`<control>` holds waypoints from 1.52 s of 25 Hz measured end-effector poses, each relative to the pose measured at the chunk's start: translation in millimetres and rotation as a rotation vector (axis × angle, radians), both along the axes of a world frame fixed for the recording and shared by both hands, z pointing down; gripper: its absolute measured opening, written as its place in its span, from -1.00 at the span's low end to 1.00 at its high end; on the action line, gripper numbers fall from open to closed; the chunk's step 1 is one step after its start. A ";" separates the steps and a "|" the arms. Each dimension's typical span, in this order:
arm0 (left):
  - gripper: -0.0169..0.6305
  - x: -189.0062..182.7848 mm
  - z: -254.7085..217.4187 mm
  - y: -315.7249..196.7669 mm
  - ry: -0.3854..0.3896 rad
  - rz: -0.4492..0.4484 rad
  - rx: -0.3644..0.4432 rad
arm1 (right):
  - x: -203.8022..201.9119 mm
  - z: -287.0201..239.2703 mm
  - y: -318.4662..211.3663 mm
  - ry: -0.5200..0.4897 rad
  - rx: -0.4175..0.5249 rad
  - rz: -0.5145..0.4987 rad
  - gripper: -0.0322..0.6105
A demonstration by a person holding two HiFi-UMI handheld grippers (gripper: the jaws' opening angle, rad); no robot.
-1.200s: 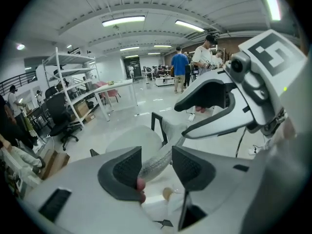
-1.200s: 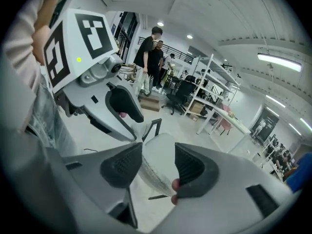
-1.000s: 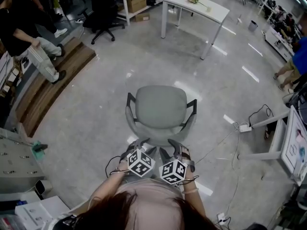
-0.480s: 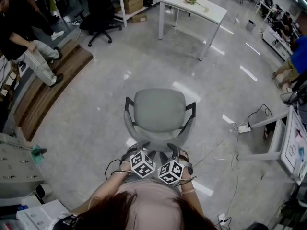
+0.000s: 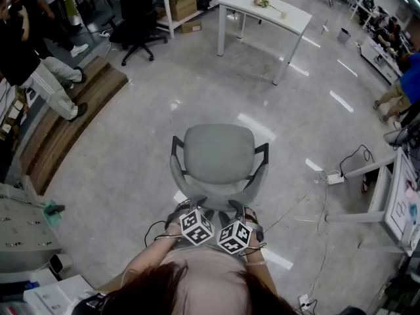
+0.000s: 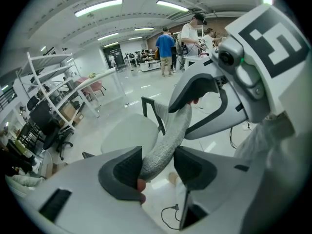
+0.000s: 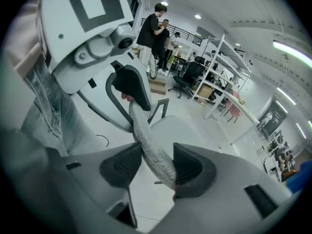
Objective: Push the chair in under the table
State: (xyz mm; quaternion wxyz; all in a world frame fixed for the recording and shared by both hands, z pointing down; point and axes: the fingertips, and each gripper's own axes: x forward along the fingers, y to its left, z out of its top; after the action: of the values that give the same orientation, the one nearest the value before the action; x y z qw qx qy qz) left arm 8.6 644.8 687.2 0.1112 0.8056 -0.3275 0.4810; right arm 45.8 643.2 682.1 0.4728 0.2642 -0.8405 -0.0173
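The chair [image 5: 218, 153] stands on open floor, well apart from the table [image 5: 292, 18], with its legs hidden under the seat. The left gripper [image 6: 157, 165] and right gripper [image 7: 152, 165] straddle the backrest [image 6: 170, 135] edge, jaws wide, not clamping.

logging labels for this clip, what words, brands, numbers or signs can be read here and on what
No text is readable in any view.
Marker cubes: black and white square patterns, no letters.
Cardboard box: any print too small to read.
White panel at the right edge: coloured marks, too blurred to read.
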 end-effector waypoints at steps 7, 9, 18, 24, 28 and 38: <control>-0.30 1.5 2.5 -11.2 -0.010 0.001 0.000 | 1.0 2.9 -10.7 -0.028 -0.023 0.018 -0.24; -0.30 2.2 3.4 -15.9 -0.015 0.002 0.000 | 1.6 4.0 -15.2 -0.027 -0.015 0.016 -0.24; -0.30 -2.5 5.0 -39.3 -0.024 0.012 0.017 | -3.7 5.7 -38.4 -0.023 -0.014 0.021 -0.24; -0.30 -9.0 4.7 -56.6 -0.021 0.030 0.029 | -10.2 6.2 -55.5 -0.017 -0.016 0.032 -0.24; -0.30 -16.6 4.9 -67.0 -0.014 0.045 0.029 | -18.0 6.7 -66.3 -0.010 -0.022 0.044 -0.24; -0.31 -22.1 4.9 -86.7 -0.012 0.087 0.011 | -24.8 7.0 -86.9 0.014 -0.037 0.080 -0.24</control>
State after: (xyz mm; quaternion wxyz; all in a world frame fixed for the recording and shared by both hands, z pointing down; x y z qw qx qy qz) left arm -13.5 558.1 692.1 0.0837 0.8169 -0.2956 0.4882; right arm 21.1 556.3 689.1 0.4836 0.2887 -0.8262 0.0153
